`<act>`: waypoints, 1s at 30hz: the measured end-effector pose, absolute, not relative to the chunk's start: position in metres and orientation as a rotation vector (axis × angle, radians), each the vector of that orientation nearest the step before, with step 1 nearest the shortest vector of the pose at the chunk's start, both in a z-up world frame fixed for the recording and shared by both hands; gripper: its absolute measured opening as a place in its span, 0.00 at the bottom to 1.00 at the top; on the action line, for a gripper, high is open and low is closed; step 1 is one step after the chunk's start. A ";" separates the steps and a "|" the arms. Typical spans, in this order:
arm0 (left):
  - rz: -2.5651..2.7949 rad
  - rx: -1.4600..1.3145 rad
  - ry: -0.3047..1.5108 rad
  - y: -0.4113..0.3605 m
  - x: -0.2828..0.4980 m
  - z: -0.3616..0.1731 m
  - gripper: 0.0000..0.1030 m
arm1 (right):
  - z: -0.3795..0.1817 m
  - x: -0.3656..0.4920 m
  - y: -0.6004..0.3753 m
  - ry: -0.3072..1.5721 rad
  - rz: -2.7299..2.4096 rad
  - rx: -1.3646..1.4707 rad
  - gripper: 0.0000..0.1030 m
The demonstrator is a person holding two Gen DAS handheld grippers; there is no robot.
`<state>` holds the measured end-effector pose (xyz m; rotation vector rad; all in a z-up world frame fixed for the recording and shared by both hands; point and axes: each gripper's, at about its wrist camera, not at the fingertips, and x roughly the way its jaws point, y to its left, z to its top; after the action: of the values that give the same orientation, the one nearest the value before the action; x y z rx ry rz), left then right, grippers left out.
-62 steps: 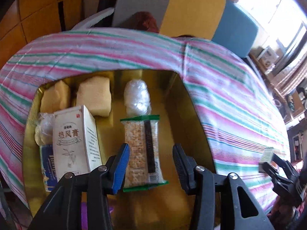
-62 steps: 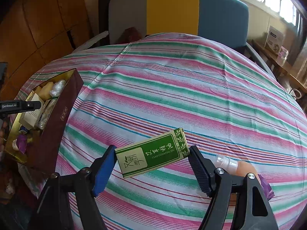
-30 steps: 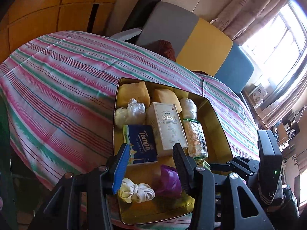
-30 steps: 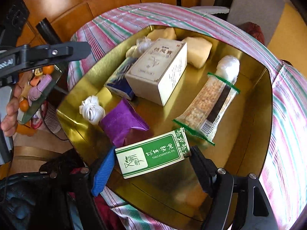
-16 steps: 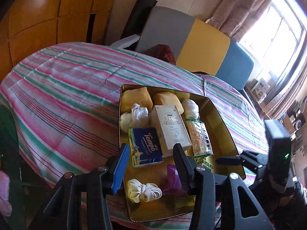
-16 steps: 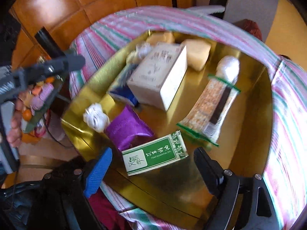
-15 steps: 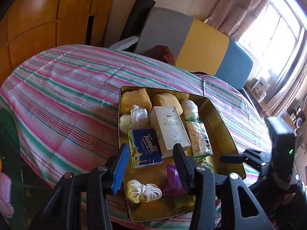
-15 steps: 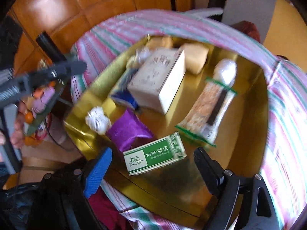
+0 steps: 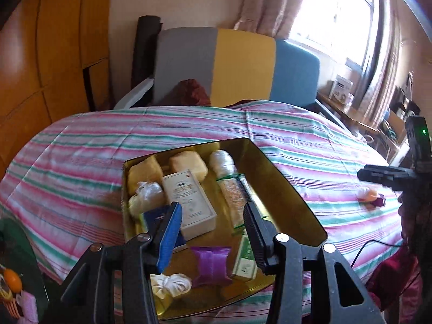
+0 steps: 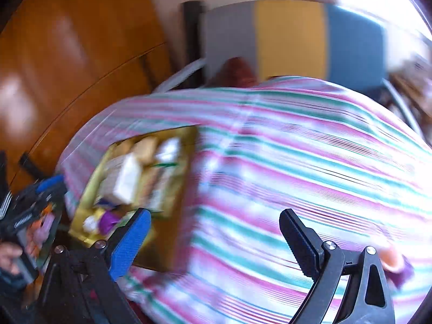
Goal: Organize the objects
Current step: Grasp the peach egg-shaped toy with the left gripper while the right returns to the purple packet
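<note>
Right gripper (image 10: 213,232) stands with jaws wide apart and empty; left gripper (image 9: 213,224) likewise apart, over the gold box (image 9: 291,189). The remaining peach bottle (image 10: 390,260) lies on the striped cloth (image 10: 297,162) at the near right, nearer the right gripper; its long axis cannot be judged through blur.

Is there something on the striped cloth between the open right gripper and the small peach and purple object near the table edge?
Nothing visible blocks it. The right gripper is open and empty, and only bare striped tablecloth lies around the small peach and purple object. The right wrist view is blurred.

green box (image 9: 244,259) | flat in gold tray (image 9: 283,186) | beside purple packet (image 9: 212,263)
</note>
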<state>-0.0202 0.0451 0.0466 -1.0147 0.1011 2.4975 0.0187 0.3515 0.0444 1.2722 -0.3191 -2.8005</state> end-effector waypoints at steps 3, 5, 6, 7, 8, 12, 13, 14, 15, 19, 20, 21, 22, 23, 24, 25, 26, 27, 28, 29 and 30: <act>2.459 -0.999 0.144 0.064 -0.018 0.050 0.46 | 0.046 0.034 0.398 -0.403 -2.916 1.292 0.94; 2.434 -0.986 0.176 0.078 -0.017 0.052 0.46 | 0.045 0.044 0.426 -0.458 -2.990 1.313 0.94; 2.420 -0.981 0.186 0.084 -0.016 0.053 0.46 | 0.045 0.050 0.441 -0.485 -3.024 1.320 0.94; 2.409 -0.978 0.197 0.089 -0.016 0.054 0.46 | 0.045 0.057 0.456 -0.519 -3.055 1.322 0.94; 2.398 -0.975 0.211 0.096 -0.015 0.054 0.46 | 0.043 0.063 0.470 -0.559 -3.086 1.324 0.94; 2.345 -0.967 0.273 0.124 -0.012 0.054 0.46 | 0.032 0.089 0.534 -0.742 -3.203 1.332 0.94; 2.334 -0.963 0.285 0.130 -0.010 0.054 0.46 | 0.027 0.095 0.547 -0.800 -3.230 1.331 0.94; 2.320 -0.960 0.299 0.138 -0.009 0.055 0.46 | 0.022 0.101 0.560 -0.861 -3.253 1.323 0.94; 2.308 -0.959 0.313 0.145 -0.008 0.055 0.46 | 0.016 0.107 0.571 -0.924 -3.274 1.315 0.94; 2.262 -0.950 0.365 0.174 -0.004 0.054 0.46 | 0.001 0.132 0.605 -1.282 -3.264 1.234 0.94; 2.251 -0.947 0.375 0.180 -0.002 0.053 0.46 | 0.003 0.136 0.607 -1.311 -3.273 1.186 0.94; 2.235 -0.946 0.386 0.188 -0.001 0.052 0.46 | 0.004 0.138 0.608 -1.328 -3.276 1.161 0.94; 2.221 -0.945 0.394 0.195 0.001 0.051 0.46 | 0.004 0.139 0.608 -1.348 -3.268 1.148 0.94; 2.204 -0.945 0.405 0.203 0.003 0.051 0.46 | 0.003 0.140 0.609 -1.364 -3.256 1.141 0.94; 2.191 -0.943 0.414 0.209 0.004 0.050 0.46 | 0.004 0.140 0.608 -1.365 -3.252 1.136 0.94; 2.176 -0.940 0.427 0.217 0.006 0.049 0.46 | 0.005 0.139 0.608 -1.358 -3.256 1.135 0.94; 2.166 -0.939 0.438 0.224 0.007 0.048 0.46 | 0.004 0.139 0.607 -1.354 -3.255 1.136 0.94; 2.152 -0.939 0.452 0.232 0.009 0.047 0.46 | 0.004 0.138 0.607 -1.357 -3.249 1.137 0.94; 2.141 -0.938 0.459 0.236 0.009 0.045 0.46 | 0.003 0.138 0.607 -1.363 -3.242 1.138 0.94; 2.126 -0.937 0.470 0.244 0.011 0.044 0.46 | 0.004 0.138 0.606 -1.365 -3.240 1.137 0.94; 2.117 -0.935 0.479 0.249 0.012 0.043 0.46 | 0.003 0.139 0.605 -1.368 -3.239 1.134 0.94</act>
<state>0.0121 0.2493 0.0432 -0.9346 0.4788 2.1167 0.1385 0.6048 0.0035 1.1345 -1.3675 -3.2392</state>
